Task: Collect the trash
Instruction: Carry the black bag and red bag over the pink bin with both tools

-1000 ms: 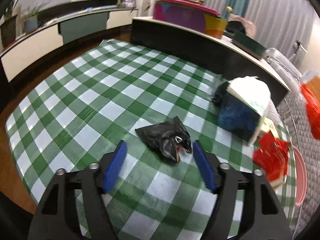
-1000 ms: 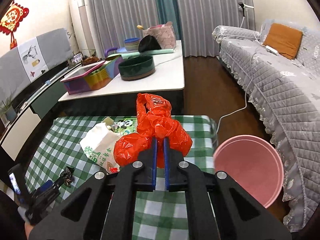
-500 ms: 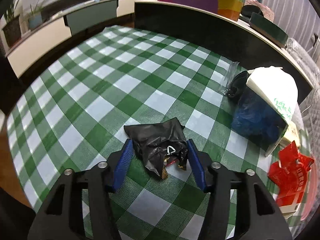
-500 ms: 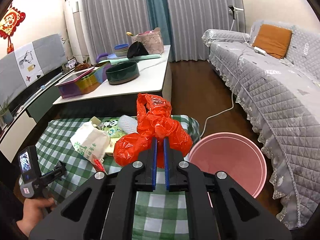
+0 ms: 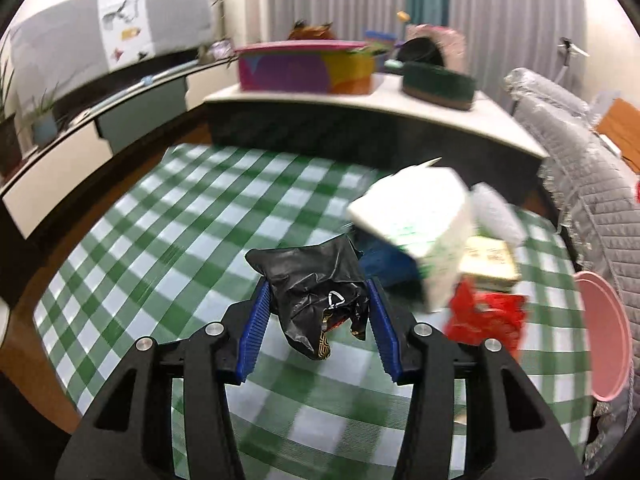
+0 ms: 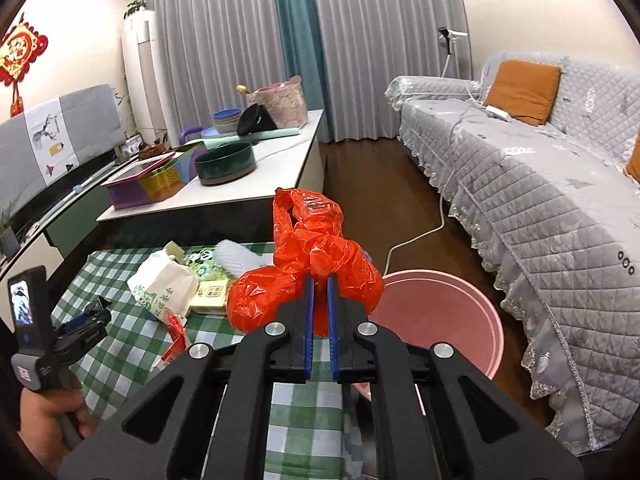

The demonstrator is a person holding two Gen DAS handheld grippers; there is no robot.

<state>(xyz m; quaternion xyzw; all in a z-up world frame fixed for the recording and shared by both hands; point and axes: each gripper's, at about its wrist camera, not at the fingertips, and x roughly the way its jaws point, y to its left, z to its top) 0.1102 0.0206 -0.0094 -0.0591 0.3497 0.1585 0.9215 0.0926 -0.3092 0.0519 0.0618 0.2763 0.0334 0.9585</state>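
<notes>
Left gripper (image 5: 318,310) apparently clamps black wrapper (image 5: 316,284).

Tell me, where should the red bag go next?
Probably a little forward, then drop it. The right gripper is shut on the red bag, and the pink bin sits open just ahead and below, beside the checked table.

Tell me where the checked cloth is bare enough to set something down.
Bare: the checked cloth left of the black bag held in the left gripper, out to its left edge. Crowded: the right end by the pink bin, with the white paper bag and red wrapper.
</notes>
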